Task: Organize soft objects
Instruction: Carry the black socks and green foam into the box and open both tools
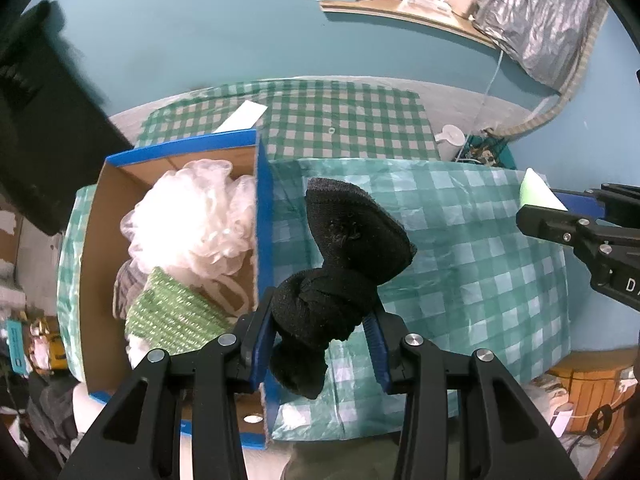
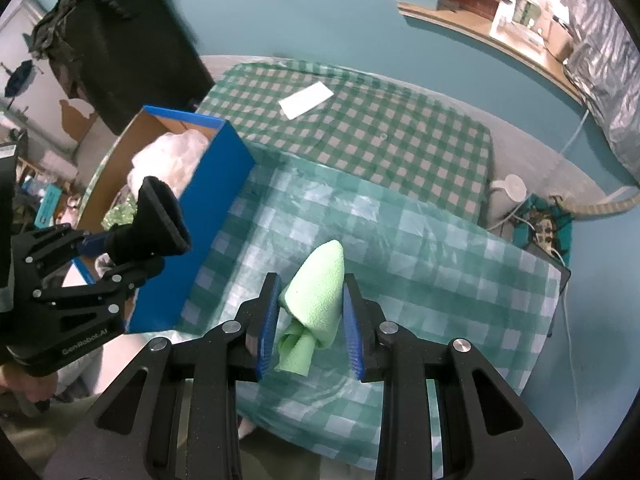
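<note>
My left gripper (image 1: 320,322) is shut on a knotted black sock (image 1: 344,256) and holds it in the air over the right wall of the blue cardboard box (image 1: 264,208). The box holds a white mesh bath pouf (image 1: 192,216) and a green knitted cloth (image 1: 172,316). My right gripper (image 2: 310,314) is shut on a knotted light green cloth (image 2: 318,292) above the checked tablecloth (image 2: 420,264). The left gripper with the sock (image 2: 160,216) shows in the right wrist view beside the box (image 2: 208,216). The right gripper and green cloth (image 1: 536,192) show at the right edge of the left wrist view.
A white paper strip (image 2: 306,99) lies on the far green checked cloth (image 2: 380,132). A white jug (image 2: 510,192) and cables sit beyond the table's right edge. A dark bag (image 2: 120,40) stands at the far left against the blue wall.
</note>
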